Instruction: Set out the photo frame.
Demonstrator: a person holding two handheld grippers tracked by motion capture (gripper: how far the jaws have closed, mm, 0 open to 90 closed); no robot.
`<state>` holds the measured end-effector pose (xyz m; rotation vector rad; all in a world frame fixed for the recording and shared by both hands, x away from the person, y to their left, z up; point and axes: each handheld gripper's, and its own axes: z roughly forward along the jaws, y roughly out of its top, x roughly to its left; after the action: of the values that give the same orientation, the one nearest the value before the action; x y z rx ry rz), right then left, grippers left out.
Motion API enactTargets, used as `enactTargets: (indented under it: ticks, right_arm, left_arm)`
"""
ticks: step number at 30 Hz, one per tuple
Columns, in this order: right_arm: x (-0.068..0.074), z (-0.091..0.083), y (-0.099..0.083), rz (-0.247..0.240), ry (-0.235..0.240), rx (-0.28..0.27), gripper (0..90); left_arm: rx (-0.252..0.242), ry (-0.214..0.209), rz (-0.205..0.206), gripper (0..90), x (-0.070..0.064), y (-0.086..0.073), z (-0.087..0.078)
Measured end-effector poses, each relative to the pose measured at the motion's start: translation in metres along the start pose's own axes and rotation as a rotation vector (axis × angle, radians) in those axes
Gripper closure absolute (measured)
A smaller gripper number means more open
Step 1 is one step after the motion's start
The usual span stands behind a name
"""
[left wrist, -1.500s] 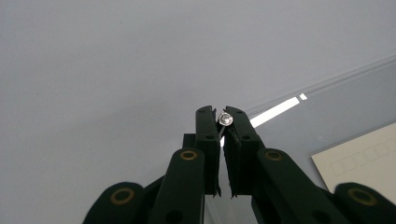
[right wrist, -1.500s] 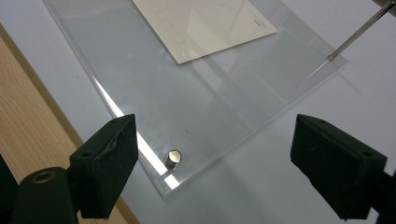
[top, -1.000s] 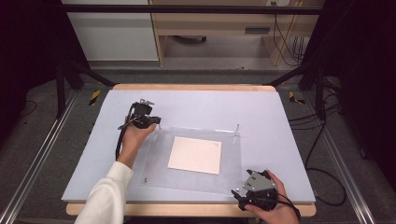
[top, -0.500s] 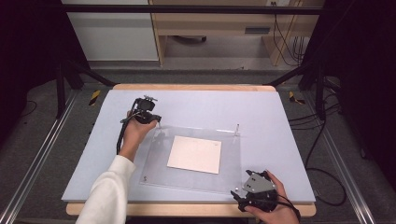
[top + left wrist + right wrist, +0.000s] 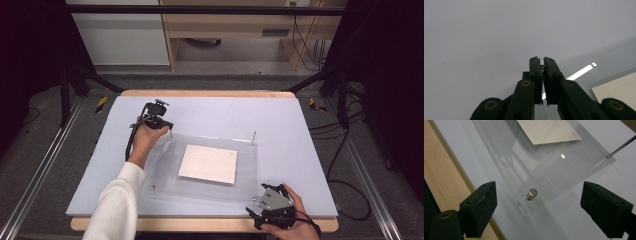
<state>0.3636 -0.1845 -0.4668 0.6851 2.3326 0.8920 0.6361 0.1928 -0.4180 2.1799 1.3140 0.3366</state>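
Observation:
A clear acrylic plate (image 5: pixel 200 187) lies on the pale blue mat, with a white sheet of paper (image 5: pixel 208 163) at its middle. My left gripper (image 5: pixel 162 123) hovers at the plate's far left corner, shut on a small metal pin (image 5: pixel 542 67) between its tips (image 5: pixel 542 61). My right gripper (image 5: pixel 270 192) sits at the plate's near right corner with its jaws wide open (image 5: pixel 541 202). Between and beyond them, a short metal cylinder (image 5: pixel 532 193) stands in the plate's corner (image 5: pixel 524 210). A thin metal pin (image 5: pixel 253 136) stands upright at the far right corner, also seen as a pin (image 5: pixel 621 147).
The mat (image 5: pixel 225 112) covers a wooden table whose bare edge (image 5: pixel 441 177) runs just left of the right gripper. The plate's edge (image 5: pixel 599 50) and the paper (image 5: pixel 619 90) lie to the right of the left gripper's jaws. Black frame posts and cables stand beyond the table.
My left gripper has shifted a little farther from the person, toward the plate's far left corner. The right gripper has stayed put.

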Motion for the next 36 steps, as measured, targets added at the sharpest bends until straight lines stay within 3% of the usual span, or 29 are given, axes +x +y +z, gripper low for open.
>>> enactTargets:
  ticks: [8,12,29,33,34,35,36]
  right_arm:
    - [0.001,0.007,0.001,-0.039,-0.025,0.026,17.1]
    - [0.002,0.016,0.003,-0.065,-0.054,0.046,25.1]
    - [0.013,0.014,0.011,-0.184,-0.105,-0.014,46.2]
    - [0.011,0.009,0.014,-0.186,-0.114,-0.036,49.8]
    - [0.011,0.009,0.014,-0.186,-0.114,-0.036,49.8]
    - [0.011,0.007,0.016,-0.173,-0.113,-0.037,50.4]
    - [0.011,0.007,0.017,-0.171,-0.114,-0.04,50.8]
  left_arm:
    - [-0.003,-0.001,-0.012,85.3,0.001,0.002,0.002]
    - [0.001,-0.004,-0.01,85.3,0.001,0.002,0.002]
    - [-0.021,-0.01,-0.002,85.0,0.002,0.0,0.002]
    - [-0.052,-0.008,-0.008,83.6,0.002,-0.003,0.002]
    - [-0.073,-0.008,-0.015,83.6,0.002,-0.004,-0.001]
    - [-0.121,-0.014,0.005,79.7,0.003,-0.006,-0.008]
    - [-0.121,-0.014,0.005,78.8,0.003,-0.006,-0.008]
